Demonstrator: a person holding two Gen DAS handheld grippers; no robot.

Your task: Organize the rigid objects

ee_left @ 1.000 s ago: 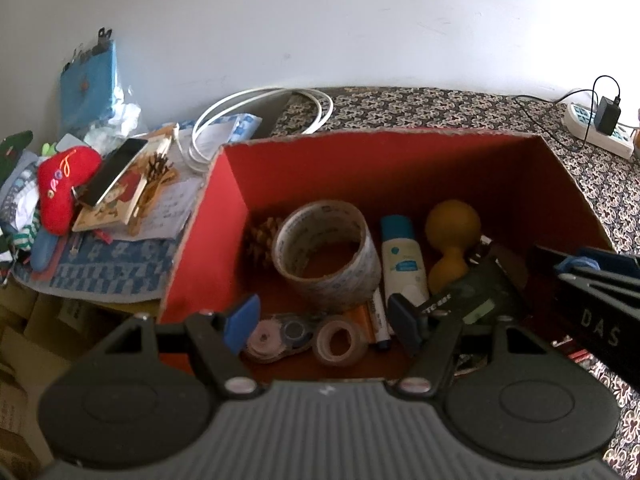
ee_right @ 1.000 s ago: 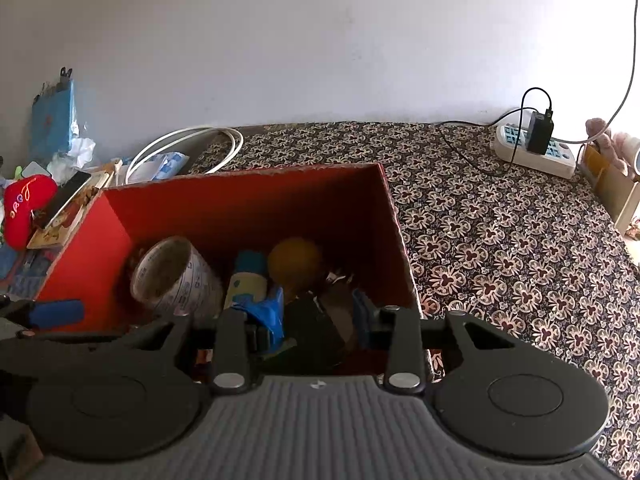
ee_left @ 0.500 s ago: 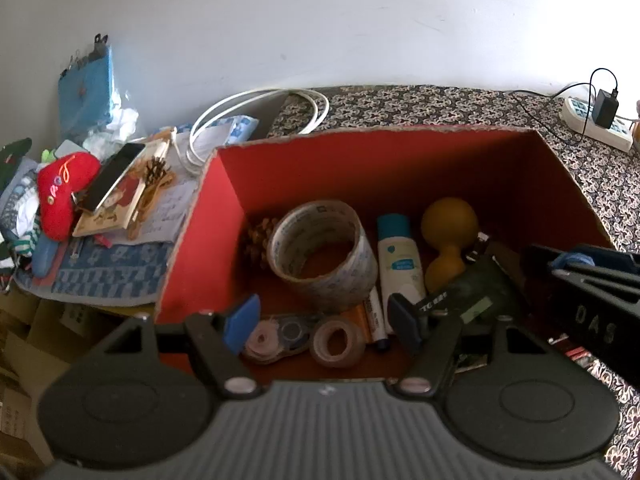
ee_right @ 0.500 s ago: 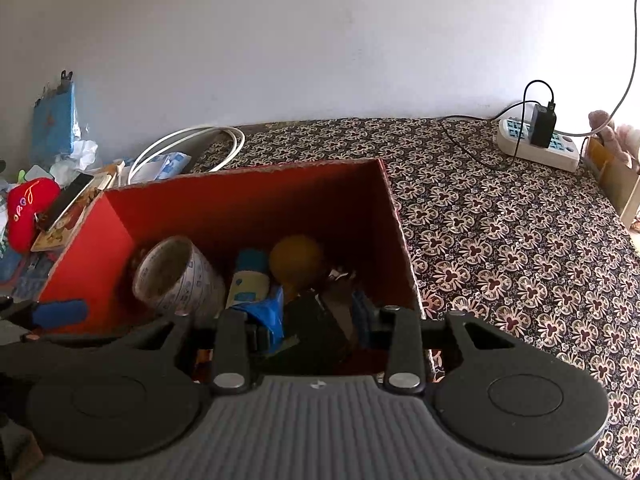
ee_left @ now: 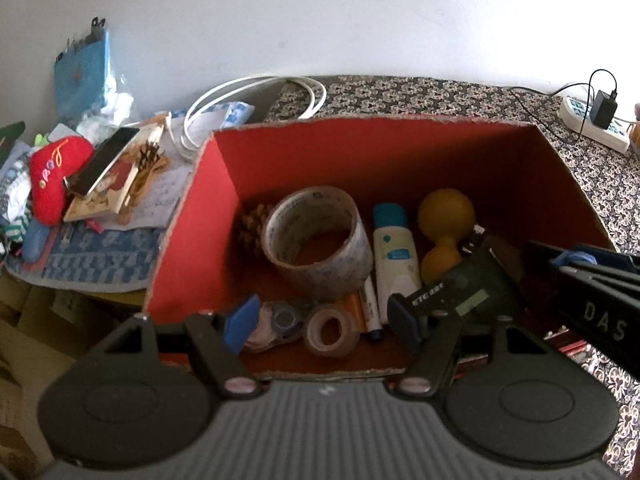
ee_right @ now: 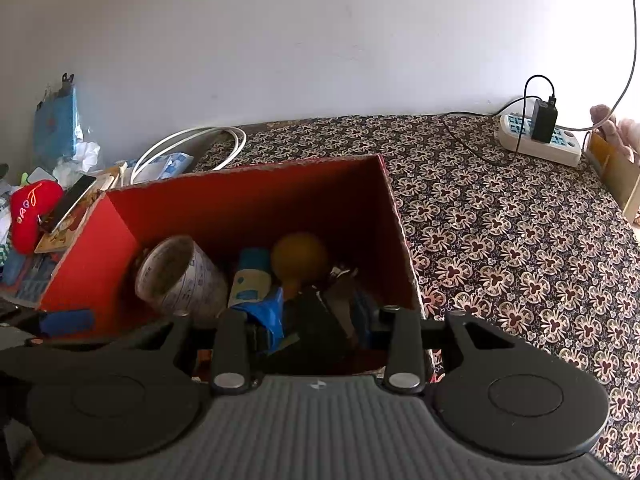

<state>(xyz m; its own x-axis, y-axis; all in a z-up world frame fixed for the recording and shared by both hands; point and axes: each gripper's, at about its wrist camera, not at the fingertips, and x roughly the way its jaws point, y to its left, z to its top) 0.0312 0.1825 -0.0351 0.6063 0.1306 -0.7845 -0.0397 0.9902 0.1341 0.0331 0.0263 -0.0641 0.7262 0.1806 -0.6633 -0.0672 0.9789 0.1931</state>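
1. Broadly, a floral-patterned dark cloth [ee_right: 500, 216] covers the bench, and an open cardboard box with a red inside [ee_left: 360, 152] sits on it.
2. Next, the left gripper [ee_left: 324, 324] hovers at the box's near rim, fingers spread wide apart with nothing between them.
3. The right gripper [ee_right: 320, 316] hangs over the box's right end, its fingers on either side of a black device with a small grey screen [ee_left: 468, 292]; whether they actually press on it cannot be told.
4. A large roll of clear printed packing tape [ee_left: 320, 240] lies on its side in the middle of the box, with a brown pine cone [ee_left: 252, 224] just to its left.
5. A white bottle with a teal cap [ee_left: 394, 248] lies beside the tape, next to a yellow two-ball rubber toy [ee_left: 444, 220].
6. A small roll of clear tape [ee_left: 330, 330] lies near the front wall, beside a marker pen [ee_left: 370, 306].
7. A white power strip [ee_right: 538, 140] lies at the far right.
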